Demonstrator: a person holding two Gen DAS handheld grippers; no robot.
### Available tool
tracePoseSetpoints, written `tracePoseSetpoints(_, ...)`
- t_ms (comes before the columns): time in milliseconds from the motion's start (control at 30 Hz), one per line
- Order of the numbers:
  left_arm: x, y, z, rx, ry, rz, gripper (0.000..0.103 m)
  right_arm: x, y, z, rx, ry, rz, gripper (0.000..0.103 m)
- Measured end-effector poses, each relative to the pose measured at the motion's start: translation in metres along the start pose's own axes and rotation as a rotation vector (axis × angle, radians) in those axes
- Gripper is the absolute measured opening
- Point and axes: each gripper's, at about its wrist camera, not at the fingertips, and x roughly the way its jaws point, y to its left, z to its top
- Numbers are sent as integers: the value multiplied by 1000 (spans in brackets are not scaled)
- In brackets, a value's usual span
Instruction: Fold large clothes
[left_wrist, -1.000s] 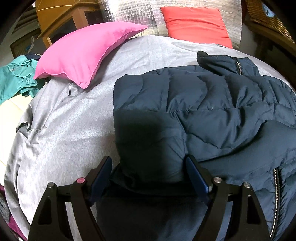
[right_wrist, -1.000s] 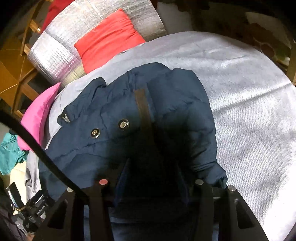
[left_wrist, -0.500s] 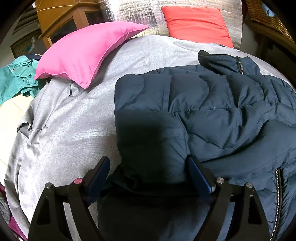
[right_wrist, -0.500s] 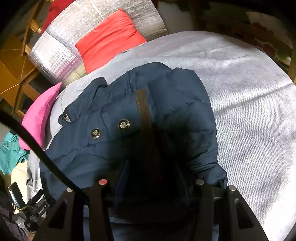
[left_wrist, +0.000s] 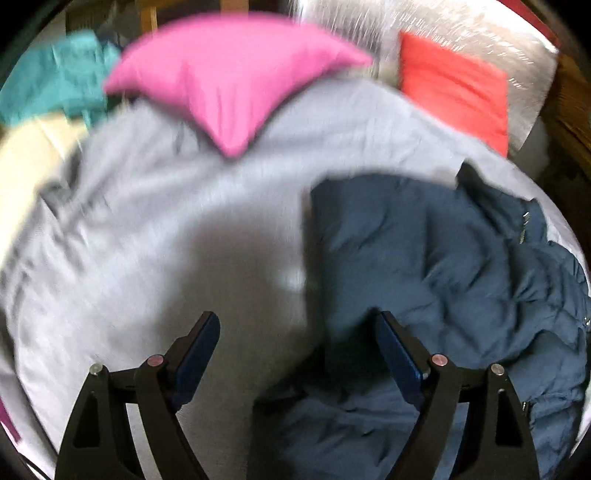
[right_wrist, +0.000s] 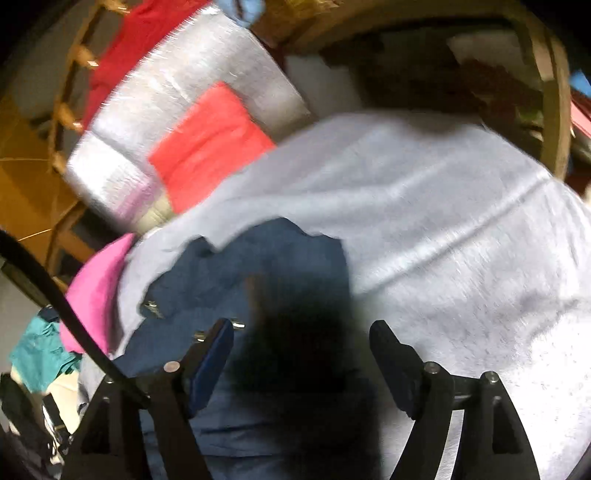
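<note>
jacket (left_wrist: 424, 258) one, pillows two, pink (left_wrist: 236, 77), red (left_wrist: 454, 85)

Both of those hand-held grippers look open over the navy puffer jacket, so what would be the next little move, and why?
Probably reach back in and pinch a fresh edge of the navy puffer jacket for the next fold. The left hand-held gripper stands open over the grey bedcover, holding nothing; the right hand-held gripper is opening, nothing pinched. The jacket lies bunched and loose, so folding seems unfinished.
</note>
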Motion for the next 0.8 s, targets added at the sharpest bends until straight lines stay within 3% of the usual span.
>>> tracePoseSetpoints(133,14,4,-3,-72,43,-81,86,33,-7,-4,27,118,-8,79)
tracePoseSetpoints(233,21,-6,-4,-93,78,-153,87,41,1,-11,-9,136,-12,79)
tracePoseSetpoints(367,21,-25,-7,-61,68,-127,90,42,10,-17,-45,146,17,72)
tracePoseSetpoints(433,20,-29,-5,-65,50,-115,90,41,16,-19,-90,137,10,48)
tracePoseSetpoints(533,17,-31,-3,-95,15,-108,89,32,22,-20,-120,102,-16,36)
tracePoseSetpoints(633,15,-29,-1,-116,-15,-88,79,20,33,-17,-173,44,-20,35)
tracePoseSetpoints(700,18,-31,-2,-104,-17,-72,79,19,38,-19,-207,24,-32,35)
tracePoseSetpoints(800,28,-38,-4,-68,3,-36,81,40,32,-19,-183,105,-77,39)
